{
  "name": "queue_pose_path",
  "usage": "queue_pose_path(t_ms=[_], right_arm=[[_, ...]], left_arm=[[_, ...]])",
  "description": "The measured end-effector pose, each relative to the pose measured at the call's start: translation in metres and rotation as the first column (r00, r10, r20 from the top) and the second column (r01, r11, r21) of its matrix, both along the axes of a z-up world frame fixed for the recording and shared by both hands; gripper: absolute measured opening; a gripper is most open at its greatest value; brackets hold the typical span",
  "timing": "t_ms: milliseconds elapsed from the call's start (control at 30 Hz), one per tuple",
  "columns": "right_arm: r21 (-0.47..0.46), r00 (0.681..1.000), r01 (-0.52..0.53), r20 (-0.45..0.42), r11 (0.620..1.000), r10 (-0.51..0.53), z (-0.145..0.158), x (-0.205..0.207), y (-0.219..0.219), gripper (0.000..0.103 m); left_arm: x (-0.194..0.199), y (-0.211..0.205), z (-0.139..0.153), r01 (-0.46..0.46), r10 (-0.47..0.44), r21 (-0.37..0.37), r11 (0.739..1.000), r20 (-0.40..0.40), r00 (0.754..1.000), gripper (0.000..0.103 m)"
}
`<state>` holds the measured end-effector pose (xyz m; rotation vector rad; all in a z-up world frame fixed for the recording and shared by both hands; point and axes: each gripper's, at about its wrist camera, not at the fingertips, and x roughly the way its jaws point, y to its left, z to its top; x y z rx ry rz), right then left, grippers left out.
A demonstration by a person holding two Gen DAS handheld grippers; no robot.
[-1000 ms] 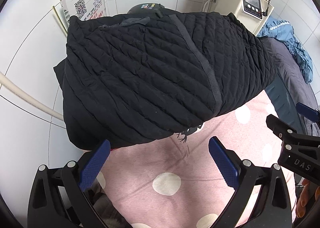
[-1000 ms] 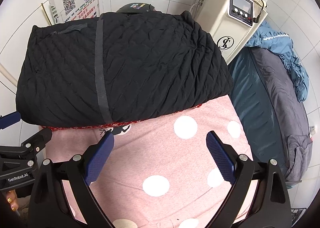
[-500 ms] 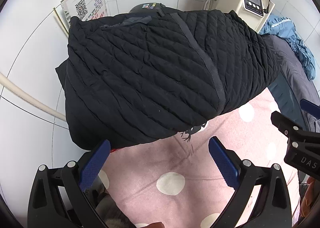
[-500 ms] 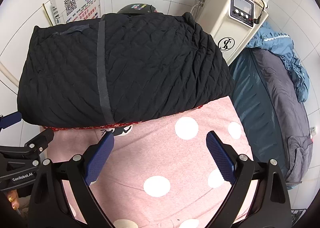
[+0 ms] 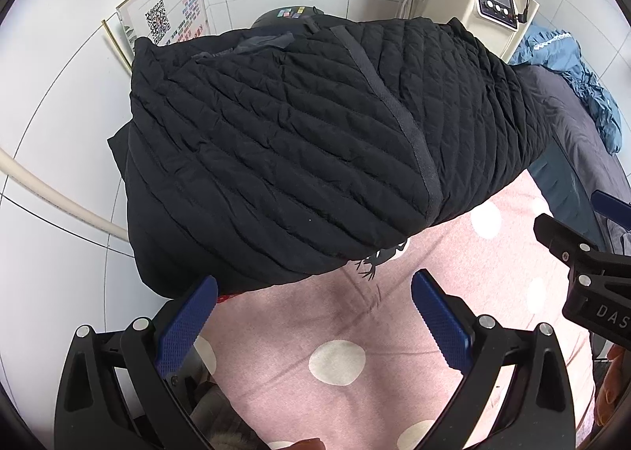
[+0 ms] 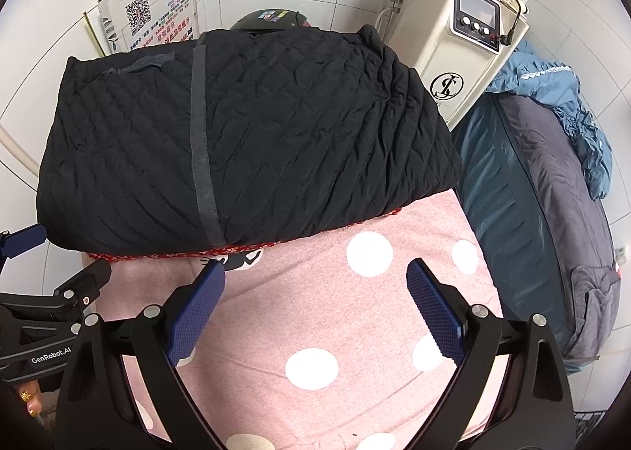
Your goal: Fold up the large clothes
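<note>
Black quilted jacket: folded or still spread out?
Folded: the black quilted jacket is a compact block on the pink polka-dot sheet, no sleeves showing.

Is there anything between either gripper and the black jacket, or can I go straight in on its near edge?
Nothing visible blocks either one. The left gripper and right gripper are both open, with only bare pink dotted cover between them and the near edge of the folded black quilted jacket.
</note>
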<state>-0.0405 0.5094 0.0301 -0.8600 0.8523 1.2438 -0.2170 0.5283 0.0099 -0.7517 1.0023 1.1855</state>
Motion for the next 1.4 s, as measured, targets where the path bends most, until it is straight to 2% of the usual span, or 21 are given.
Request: queue_pose_path(t_ms=[800, 1067, 1400], right_arm=[[0.009, 1.000, 0.002, 0.003, 1.000, -0.002, 0.0021, -0.0009, -0.0011, 0.092], [0.004, 1.000, 0.004, 0.000, 1.000, -0.004, 0.0010, -0.0028, -0.0011, 0.092], [0.007, 1.000, 0.000, 0.003, 1.000, 0.000, 0.0009, -0.0051, -0.0005, 0.092]], left_arm=[[0.0043, 0.0002, -0.0003, 0.016, -0.016, 0.003, 1.000, -0.013, 1.000, 0.097], [0.0038, 0.0000, -0.0015, 0.007, -0.006, 0.026, 1.000, -0.046, 0.999, 0.097], [0.0039, -0.0014, -0.0002, 0.016, -0.015, 0.034, 0.999, -0.044, 0.999, 0.097]])
